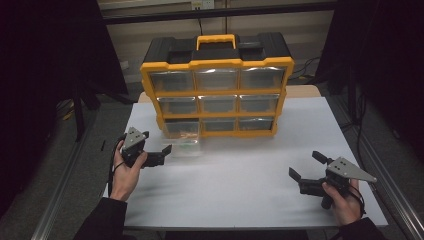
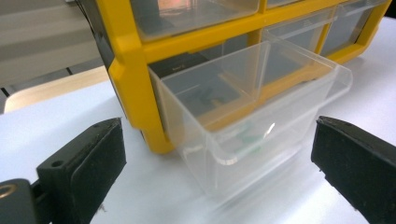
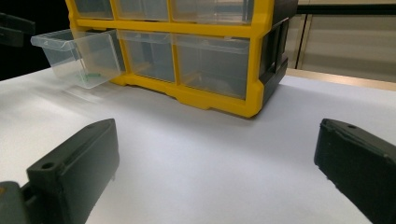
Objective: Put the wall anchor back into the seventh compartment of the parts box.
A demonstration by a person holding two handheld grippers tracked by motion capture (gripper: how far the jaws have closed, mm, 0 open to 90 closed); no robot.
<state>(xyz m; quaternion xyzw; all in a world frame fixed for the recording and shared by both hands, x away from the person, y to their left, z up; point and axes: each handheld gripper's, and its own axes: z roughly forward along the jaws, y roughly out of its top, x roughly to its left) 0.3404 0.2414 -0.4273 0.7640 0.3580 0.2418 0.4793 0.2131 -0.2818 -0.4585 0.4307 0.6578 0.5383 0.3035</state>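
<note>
A yellow and black organizer with clear drawers stands at the back of the white table. Its bottom-left drawer is pulled out and holds small green items. My left gripper is open just in front of that drawer, its jaws either side of the drawer front without touching it. My right gripper is open low over the table at the front right, with nothing between its jaws, pointing toward the organizer.
The organizer has a yellow carry handle on top and its other drawers are shut. Dark floor, cables and stand legs surround the table. A wooden surface borders the table behind the organizer.
</note>
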